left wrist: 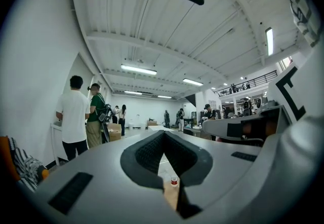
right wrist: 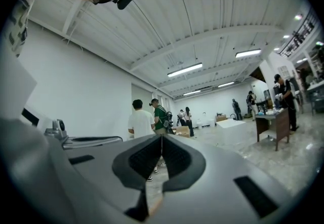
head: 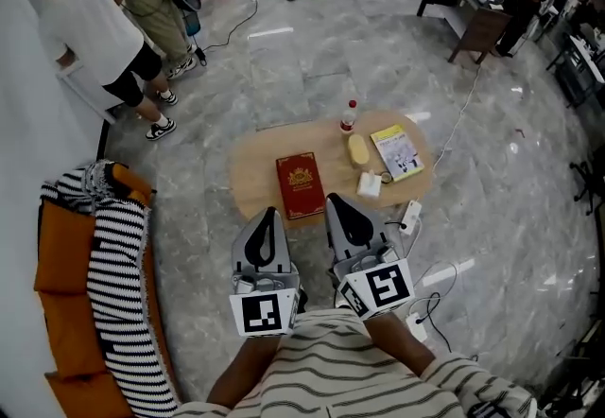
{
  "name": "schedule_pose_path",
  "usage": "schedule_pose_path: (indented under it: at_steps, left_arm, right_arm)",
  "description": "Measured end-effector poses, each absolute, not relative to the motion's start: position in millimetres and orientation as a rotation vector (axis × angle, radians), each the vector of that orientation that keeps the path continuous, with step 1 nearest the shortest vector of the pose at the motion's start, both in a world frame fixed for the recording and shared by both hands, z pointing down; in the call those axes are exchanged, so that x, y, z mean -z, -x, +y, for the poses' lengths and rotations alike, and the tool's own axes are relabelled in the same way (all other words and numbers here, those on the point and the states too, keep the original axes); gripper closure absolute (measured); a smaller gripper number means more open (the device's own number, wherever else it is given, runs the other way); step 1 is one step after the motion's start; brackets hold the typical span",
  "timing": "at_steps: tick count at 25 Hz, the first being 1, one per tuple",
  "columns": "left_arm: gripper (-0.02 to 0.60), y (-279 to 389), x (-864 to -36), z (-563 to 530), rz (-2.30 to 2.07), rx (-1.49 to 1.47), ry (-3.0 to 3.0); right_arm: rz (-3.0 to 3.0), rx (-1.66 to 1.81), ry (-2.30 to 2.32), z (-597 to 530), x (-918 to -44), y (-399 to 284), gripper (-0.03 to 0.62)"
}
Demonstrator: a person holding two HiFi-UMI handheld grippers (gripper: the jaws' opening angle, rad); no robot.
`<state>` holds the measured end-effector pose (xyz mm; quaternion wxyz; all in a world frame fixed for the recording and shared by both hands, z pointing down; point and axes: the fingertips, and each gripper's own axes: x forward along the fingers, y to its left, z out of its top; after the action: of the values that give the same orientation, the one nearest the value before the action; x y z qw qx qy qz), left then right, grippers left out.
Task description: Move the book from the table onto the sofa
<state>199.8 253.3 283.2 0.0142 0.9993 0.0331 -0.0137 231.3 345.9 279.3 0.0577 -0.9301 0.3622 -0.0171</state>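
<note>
Head view. Book closed and flat on the oval wooden tabletop, close to the edge nearest the person and left of the middle. Dark red cover facing up, gold emblem at its centre, thin gold border. Toward the tabletop's right end: a red-capped bottle at the far edge, a yellow oblong thing, a yellow-covered booklet and a small white box. Orange sofa at the picture's left, well apart from the tabletop, under a black-and-white striped blanket. Left tool and right tool side by side at the near edge, both pointing toward it, with the book's near end between their tips in the picture. Height above the tabletop not readable here.

Left gripper view. Jaws pressed together at the tips, ribbed dark pads bare, nothing gripped. Through the narrow slot beneath them, a sliver of the wooden tabletop and the bottle, small and far. Off to the left, standing people by a white wall.

Right gripper view. Jaws likewise closed on nothing. Beyond them grey stone floor, the same people and a dark desk at the right.

Book and sofa seat shown by the head view only.
</note>
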Motion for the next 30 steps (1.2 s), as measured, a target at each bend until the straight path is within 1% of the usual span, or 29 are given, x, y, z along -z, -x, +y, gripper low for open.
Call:
schedule_pose_path:
  at_steps: [6, 16, 30]
  left_arm:
    - [0.578, -247.4, -288.4, 220.7, 0.209, 0.033, -3.074]
    - [0.577, -297.9, -319.3, 202.3, 0.228, -0.065, -3.025]
    - [0.577, -363.6, -404.9, 208.6, 0.115, -0.275, -3.002]
  right_arm:
    - [1.007, 0.086, 2.864, 311.9, -286.1, -273.4, 0.58]
    - [0.955, 0.203, 2.904, 300.7, -316.7, -325.2, 0.58]
    - [0.954, 0.395, 2.865, 315.2, -396.6, -400.6, 0.58]
